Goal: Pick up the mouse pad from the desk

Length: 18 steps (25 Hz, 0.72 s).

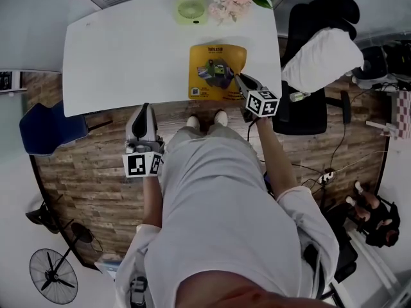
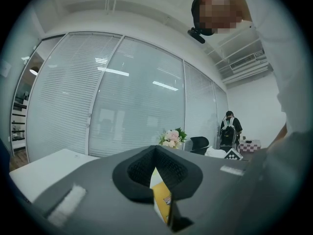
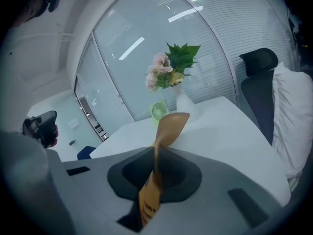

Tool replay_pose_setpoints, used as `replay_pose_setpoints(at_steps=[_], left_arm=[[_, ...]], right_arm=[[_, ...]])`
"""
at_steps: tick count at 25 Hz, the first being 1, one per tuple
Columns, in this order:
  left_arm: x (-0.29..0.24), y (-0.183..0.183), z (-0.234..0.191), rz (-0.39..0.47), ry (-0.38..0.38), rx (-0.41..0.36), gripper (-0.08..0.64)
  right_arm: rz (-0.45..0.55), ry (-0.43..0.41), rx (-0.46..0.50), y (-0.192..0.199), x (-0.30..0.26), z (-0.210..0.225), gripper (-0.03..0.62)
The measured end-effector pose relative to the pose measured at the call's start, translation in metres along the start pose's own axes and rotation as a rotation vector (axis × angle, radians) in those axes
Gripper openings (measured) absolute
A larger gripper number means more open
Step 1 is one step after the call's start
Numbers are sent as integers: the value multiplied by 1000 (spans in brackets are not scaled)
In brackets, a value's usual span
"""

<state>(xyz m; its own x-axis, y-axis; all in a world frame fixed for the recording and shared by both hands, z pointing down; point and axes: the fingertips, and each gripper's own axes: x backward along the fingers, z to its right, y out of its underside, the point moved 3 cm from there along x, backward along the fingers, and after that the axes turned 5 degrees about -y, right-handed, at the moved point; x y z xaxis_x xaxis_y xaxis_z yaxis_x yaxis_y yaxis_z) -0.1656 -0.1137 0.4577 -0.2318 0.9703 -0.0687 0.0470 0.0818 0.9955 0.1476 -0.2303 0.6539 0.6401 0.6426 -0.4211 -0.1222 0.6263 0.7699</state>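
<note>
One thin yellow mouse pad (image 1: 215,55), flexed | right gripper (image 1: 239,78) fingers pinch it | left gripper (image 1: 145,107) fingers together

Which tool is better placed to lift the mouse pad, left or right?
Right. The right tool is shut on the near edge of the pad; the left tool hangs empty, off the desk, away from the pad.

Mouse pad (image 1: 218,71) print illegibly small

The right gripper (image 1: 240,79) reaches over the desk's (image 1: 128,50) near edge, arm outstretched, jaws clamped on the mouse pad (image 1: 218,53). The left gripper (image 1: 145,108) hangs just short of that edge, jaws together and empty.
</note>
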Motion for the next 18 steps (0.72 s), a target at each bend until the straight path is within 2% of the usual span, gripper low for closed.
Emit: replay_pose_setpoints(at_steps=[9,18], left_arm=[[-12,-9,9,27,33,-5,-6],[-20,-22,25,41,67,-36,-6]], right_arm=[[130,-94,76,-33,27,-50,34],[287,-135,185,-81,74,-78,32]])
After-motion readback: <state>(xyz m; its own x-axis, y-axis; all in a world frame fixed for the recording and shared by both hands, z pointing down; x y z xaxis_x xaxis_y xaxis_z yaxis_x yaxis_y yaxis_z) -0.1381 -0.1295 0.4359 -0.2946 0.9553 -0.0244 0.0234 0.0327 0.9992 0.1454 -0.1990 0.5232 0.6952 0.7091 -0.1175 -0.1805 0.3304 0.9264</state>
